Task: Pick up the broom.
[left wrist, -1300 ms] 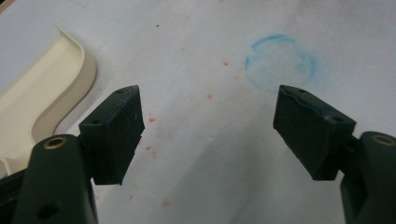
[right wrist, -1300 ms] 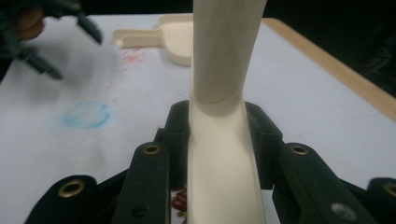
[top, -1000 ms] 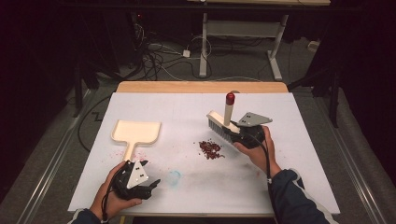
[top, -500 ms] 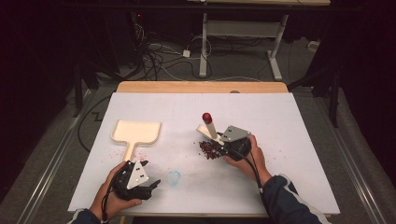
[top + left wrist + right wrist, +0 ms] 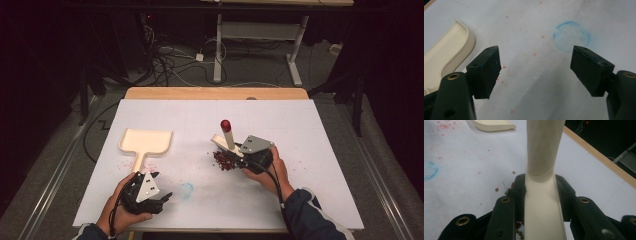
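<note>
A cream brush (image 5: 228, 138) with a red-tipped handle stands tilted over a small pile of dark red beans (image 5: 223, 161) at the middle of the white sheet. My right gripper (image 5: 244, 155) is shut on it; in the right gripper view the cream brush (image 5: 541, 155) runs up between the jaws of that gripper (image 5: 540, 192), with loose beans (image 5: 509, 191) beside them. A cream dustpan (image 5: 145, 142) lies flat at the left. Near the front edge my left gripper (image 5: 165, 197) lies open, below the dustpan. The left gripper view has its jaws (image 5: 535, 67) apart over bare sheet, the dustpan (image 5: 445, 51) at their left.
A faint blue ring mark (image 5: 186, 189) is on the sheet between the two hands. Red specks dot the sheet near the dustpan's handle. The wooden table edge (image 5: 215, 93) runs along the far side. Cables and desk legs (image 5: 218, 55) lie on the floor beyond.
My right gripper has carried the brush leftward and toward the near side, from behind the beans down onto the pile. The left gripper has stayed put.
</note>
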